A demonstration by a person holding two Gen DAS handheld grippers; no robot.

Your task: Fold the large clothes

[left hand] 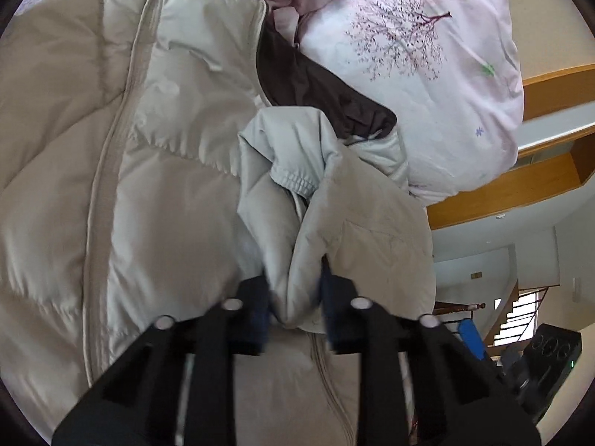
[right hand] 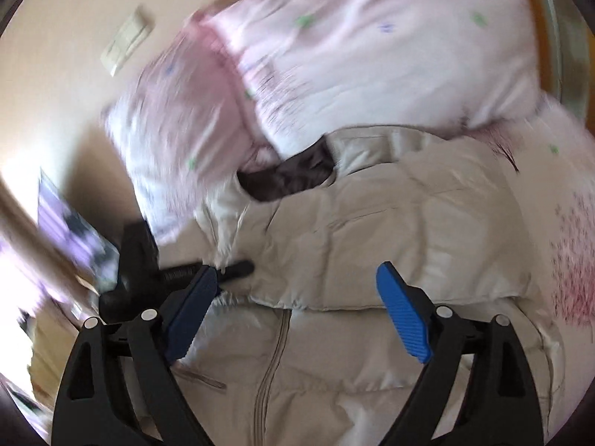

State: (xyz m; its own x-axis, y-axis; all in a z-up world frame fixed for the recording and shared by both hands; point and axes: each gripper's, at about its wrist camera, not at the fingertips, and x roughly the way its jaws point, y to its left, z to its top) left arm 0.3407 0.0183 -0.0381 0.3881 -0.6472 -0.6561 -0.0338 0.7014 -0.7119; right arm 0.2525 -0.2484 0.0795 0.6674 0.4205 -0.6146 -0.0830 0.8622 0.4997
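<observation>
A large beige puffer jacket (left hand: 156, 148) lies spread on the bed, zipper up, with a dark brown lining (left hand: 316, 89) showing at the collar. My left gripper (left hand: 295, 297) is shut on the jacket's sleeve (left hand: 334, 208), which is bunched between the jaws with the elastic cuff lying over the jacket body. In the right wrist view the jacket (right hand: 390, 215) fills the middle, one sleeve folded across its chest. My right gripper (right hand: 297, 297) is open and empty just above the jacket, its blue pads (right hand: 403, 316) wide apart. This view is motion-blurred.
A pink floral quilt (left hand: 409, 55) is heaped against the jacket's collar end; it also shows in the right wrist view (right hand: 353, 55). A wooden bed frame (left hand: 502, 186) runs at the right. The left gripper's black body (right hand: 137, 260) sits at the jacket's left edge.
</observation>
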